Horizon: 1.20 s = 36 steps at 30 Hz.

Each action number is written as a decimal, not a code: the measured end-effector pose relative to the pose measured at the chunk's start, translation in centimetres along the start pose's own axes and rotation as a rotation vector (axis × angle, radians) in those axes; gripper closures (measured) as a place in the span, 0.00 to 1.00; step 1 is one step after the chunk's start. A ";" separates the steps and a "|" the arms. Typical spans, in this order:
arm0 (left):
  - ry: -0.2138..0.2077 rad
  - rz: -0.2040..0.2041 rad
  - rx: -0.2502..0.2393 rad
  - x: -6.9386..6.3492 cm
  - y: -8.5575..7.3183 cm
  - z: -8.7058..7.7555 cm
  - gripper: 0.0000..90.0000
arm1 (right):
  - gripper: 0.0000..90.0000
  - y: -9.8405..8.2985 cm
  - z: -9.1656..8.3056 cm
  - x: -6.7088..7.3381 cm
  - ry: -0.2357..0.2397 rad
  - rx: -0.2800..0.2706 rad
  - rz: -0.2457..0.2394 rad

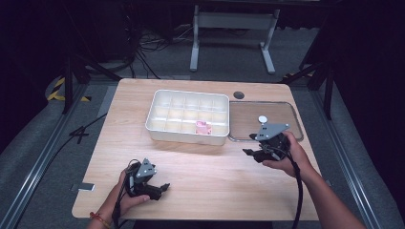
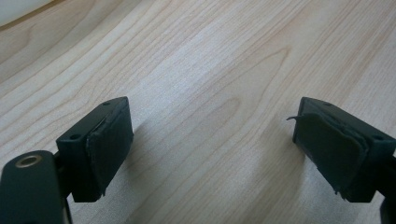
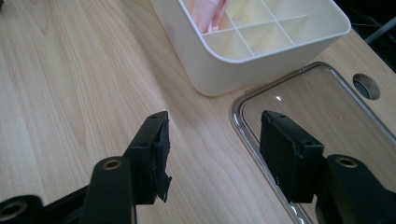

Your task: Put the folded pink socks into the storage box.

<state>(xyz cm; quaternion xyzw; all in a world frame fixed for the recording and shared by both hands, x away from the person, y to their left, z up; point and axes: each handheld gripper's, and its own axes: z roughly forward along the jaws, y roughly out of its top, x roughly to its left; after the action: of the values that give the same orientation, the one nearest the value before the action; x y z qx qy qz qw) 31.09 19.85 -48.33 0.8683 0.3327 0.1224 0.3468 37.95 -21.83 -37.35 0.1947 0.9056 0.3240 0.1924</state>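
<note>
A white compartment box (image 1: 188, 117) stands in the middle of the wooden table, with a pink item (image 1: 203, 127) in one front-row cell. My right gripper (image 1: 249, 153) hovers just in front of the box's right corner, pointing left. In the right gripper view my right gripper (image 3: 215, 135) is open and empty, over the wood beside the box (image 3: 243, 60) and the pink item (image 3: 210, 14). My left gripper (image 1: 162, 188) rests low near the front left of the table. In the left gripper view my left gripper (image 2: 210, 126) is open over bare wood.
A clear lid (image 1: 286, 112) lies flat to the right of the box, with a small white disc (image 1: 262, 119) on it; its rim (image 3: 243, 126) runs under my right jaw. A round hole (image 1: 239, 95) sits in the table behind it. A white stand's legs (image 1: 229, 43) are beyond the table.
</note>
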 end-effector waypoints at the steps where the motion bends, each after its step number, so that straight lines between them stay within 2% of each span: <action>1: 0.001 0.000 0.000 0.0 0.0 0.0 0.14 | 0.49 -0.3 -0.1 0.0 -0.005 0.004 0.005; 11: 0.000 0.000 -0.001 0.0 0.0 0.0 0.14 | 0.46 -3.8 -0.9 0.6 -0.028 0.021 0.010; 21: 0.000 -0.001 -0.002 0.0 0.0 0.0 0.14 | 0.44 -7.4 -1.0 1.0 -0.028 0.033 0.049; 23: 0.001 0.000 -0.001 0.0 0.0 0.0 0.14 | 0.43 -9.0 -1.1 1.0 -0.029 0.022 0.064; 25: 0.000 0.000 -0.001 0.0 0.0 0.0 0.14 | 0.42 -9.5 -1.2 1.0 -0.028 0.024 0.069; 30: 0.000 -0.001 -0.002 0.0 0.0 0.0 0.14 | 0.40 -12.9 -1.6 0.8 -0.032 0.012 0.151; 36: -0.001 0.002 0.000 0.0 0.0 0.0 0.14 | 0.37 -16.5 -2.2 0.5 -0.025 -0.030 0.281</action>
<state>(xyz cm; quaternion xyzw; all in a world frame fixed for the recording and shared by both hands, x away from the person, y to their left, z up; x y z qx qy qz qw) 31.11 19.86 -48.33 0.8687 0.3318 0.1224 0.3469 32.69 -34.53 -46.84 0.3209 0.8619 0.3588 0.1595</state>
